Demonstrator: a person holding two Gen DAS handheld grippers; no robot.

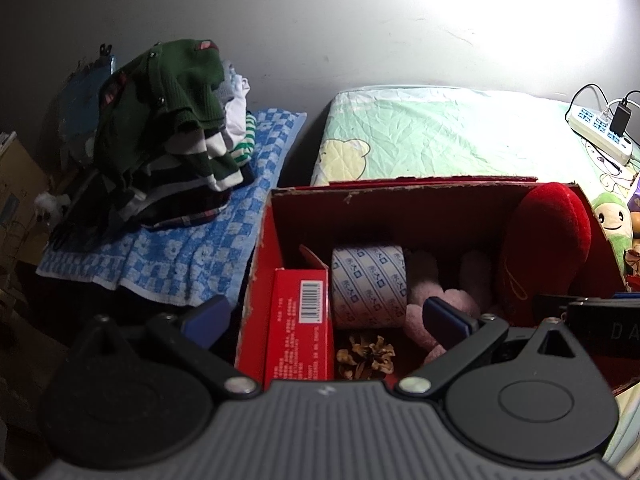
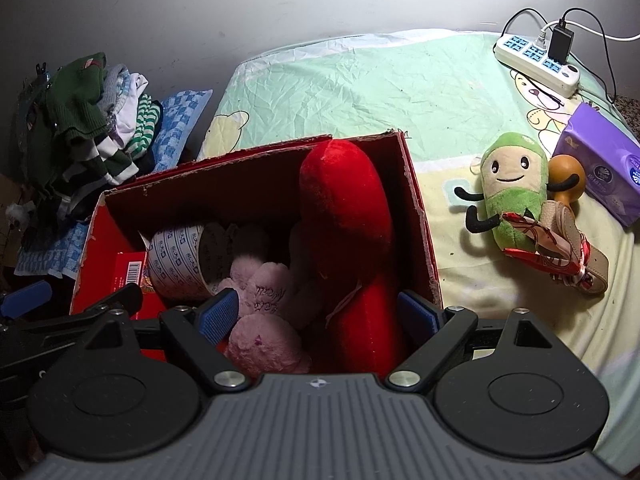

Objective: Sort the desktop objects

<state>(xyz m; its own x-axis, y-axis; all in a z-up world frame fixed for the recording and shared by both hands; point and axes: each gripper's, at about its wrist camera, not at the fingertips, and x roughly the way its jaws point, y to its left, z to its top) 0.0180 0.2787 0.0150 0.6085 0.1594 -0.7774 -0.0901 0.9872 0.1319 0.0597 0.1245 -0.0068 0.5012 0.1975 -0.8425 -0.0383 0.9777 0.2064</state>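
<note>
A red cardboard box (image 1: 272,232) (image 2: 416,216) stands on the bed. Inside lie a small red carton (image 1: 300,332), a roll of printed tape (image 1: 368,284) (image 2: 180,264), a pine cone (image 1: 366,354), a pink plush (image 1: 424,316) (image 2: 264,320) and a tall red plush (image 1: 544,240) (image 2: 344,216). My left gripper (image 1: 326,318) is open, straddling the box's left wall above the carton and tape. Over the box's near right part, my right gripper (image 2: 319,314) is open, with the red and pink plush between its fingers, ungripped. A green plush toy (image 2: 514,196) lies outside on the sheet.
Right of the box lie a wooden gourd (image 2: 564,176), a sandal with a red wrapper (image 2: 568,256), a purple tissue pack (image 2: 604,160) and a power strip (image 2: 536,60). A pile of clothes (image 1: 168,128) sits on a blue checked towel (image 1: 168,256) to the left.
</note>
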